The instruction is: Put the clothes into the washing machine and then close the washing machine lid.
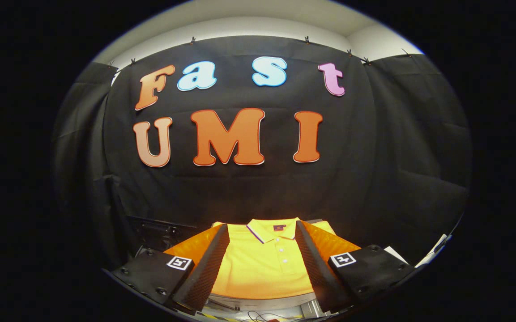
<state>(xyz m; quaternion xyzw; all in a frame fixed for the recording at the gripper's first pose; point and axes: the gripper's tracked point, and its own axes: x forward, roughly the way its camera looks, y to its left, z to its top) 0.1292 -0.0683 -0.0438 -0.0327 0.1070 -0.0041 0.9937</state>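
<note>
Claw (262, 232) stands spread wide, fingers apart and holding nothing, hovering above the folded yellow polo shirt (264, 264), which shows between them and touches neither. Shirt lies flat, collar away from the claw, buttons centred in the gap: likely lined up for a straddling pinch. It rests on a pale surface (258, 303), some cables (262, 316) below. Dark box (164, 232) sits beyond the left finger; can't tell if it's the washer.
</note>
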